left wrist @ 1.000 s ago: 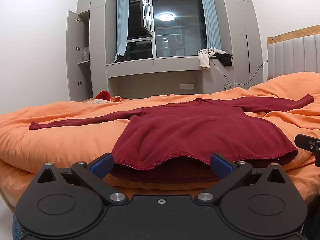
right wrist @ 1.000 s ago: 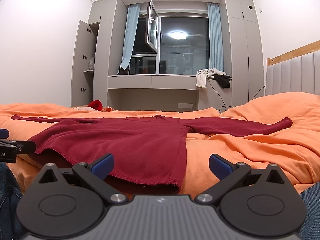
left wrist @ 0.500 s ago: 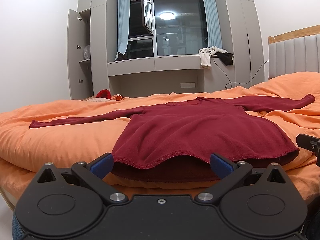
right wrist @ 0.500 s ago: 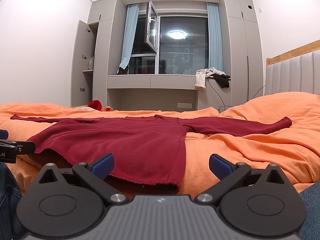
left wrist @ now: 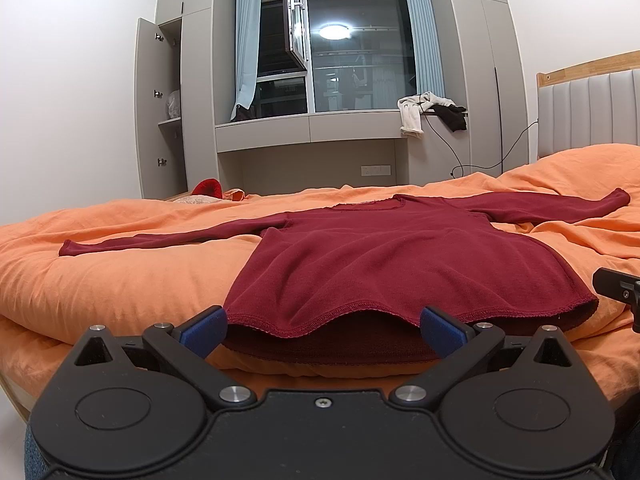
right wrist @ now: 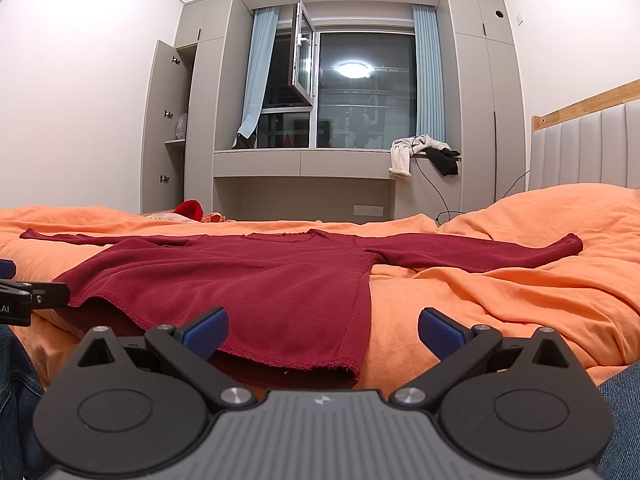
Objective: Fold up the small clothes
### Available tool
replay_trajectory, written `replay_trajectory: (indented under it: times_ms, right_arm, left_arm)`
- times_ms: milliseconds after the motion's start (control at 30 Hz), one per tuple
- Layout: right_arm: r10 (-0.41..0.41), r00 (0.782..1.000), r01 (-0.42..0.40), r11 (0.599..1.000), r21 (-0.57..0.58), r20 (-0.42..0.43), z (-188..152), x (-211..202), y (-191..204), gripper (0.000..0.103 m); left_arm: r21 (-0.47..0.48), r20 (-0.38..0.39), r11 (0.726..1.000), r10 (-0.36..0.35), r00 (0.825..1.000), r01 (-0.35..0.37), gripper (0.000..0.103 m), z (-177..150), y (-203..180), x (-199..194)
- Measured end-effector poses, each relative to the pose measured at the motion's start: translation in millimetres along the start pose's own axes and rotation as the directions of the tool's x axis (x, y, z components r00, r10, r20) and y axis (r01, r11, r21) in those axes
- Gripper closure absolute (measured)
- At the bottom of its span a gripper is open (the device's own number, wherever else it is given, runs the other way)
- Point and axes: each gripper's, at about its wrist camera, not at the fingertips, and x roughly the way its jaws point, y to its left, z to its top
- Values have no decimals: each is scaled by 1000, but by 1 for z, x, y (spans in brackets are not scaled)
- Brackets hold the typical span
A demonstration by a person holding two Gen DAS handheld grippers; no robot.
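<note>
A dark red long-sleeved top lies flat on the orange bedcover, sleeves spread left and right, hem toward me. My left gripper is open just in front of the hem's middle, nothing between its blue pads. My right gripper is open too, facing the hem's right corner. Each gripper shows at the edge of the other's view: the right one at the right edge, the left one at the left edge.
The orange bedcover is rumpled into folds on the right. A padded headboard stands at the right. Beyond the bed are a window ledge with clothes, an open cupboard and a red item.
Both views have shifted only slightly; the top lies as before and both grippers stay open near the hem.
</note>
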Motion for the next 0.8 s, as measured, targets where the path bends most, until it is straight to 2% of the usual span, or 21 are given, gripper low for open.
replay_trajectory:
  times_ms: [800]
  right_arm:
    - [-8, 1000, 8, 1000, 11, 3, 1, 2, -1, 0]
  left_arm:
    - [5, -10, 1000, 12, 1000, -11, 1, 2, -1, 2]
